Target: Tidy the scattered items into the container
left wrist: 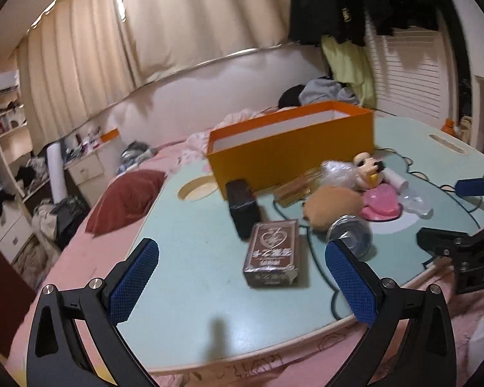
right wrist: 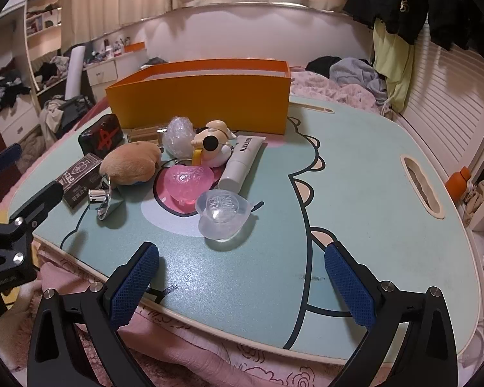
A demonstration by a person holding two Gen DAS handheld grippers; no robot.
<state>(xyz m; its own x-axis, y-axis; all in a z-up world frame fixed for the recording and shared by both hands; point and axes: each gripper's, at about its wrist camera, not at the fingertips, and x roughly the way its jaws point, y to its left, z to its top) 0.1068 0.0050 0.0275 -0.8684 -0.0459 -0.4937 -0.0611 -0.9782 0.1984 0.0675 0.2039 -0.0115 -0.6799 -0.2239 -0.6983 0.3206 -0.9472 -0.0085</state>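
An orange box (left wrist: 290, 148) (right wrist: 206, 100), open on top, stands at the far side of a pale green lap table (left wrist: 193, 258) (right wrist: 355, 193). In front of it lie a brown card pack (left wrist: 271, 251) (right wrist: 79, 177), a black case (left wrist: 242, 208) (right wrist: 101, 137), a tan plush (left wrist: 334, 204) (right wrist: 130, 164), a silver funnel-like piece (left wrist: 350, 233) (right wrist: 101, 198), a pink heart dish (left wrist: 380, 201) (right wrist: 188, 180), a clear heart dish (right wrist: 222, 214), a dog figurine (right wrist: 213, 145) and a white tube (right wrist: 243, 164). My left gripper (left wrist: 242, 277) is open near the card pack. My right gripper (right wrist: 242, 280) is open short of the clear dish.
The table rests on a pink bed (left wrist: 90, 258). A red cushion (left wrist: 126, 203) lies left of it. Clothes are piled behind the box (right wrist: 355, 71). The table has a round hole (left wrist: 198, 188) and a slot handle (right wrist: 421, 183). Shelves stand at left.
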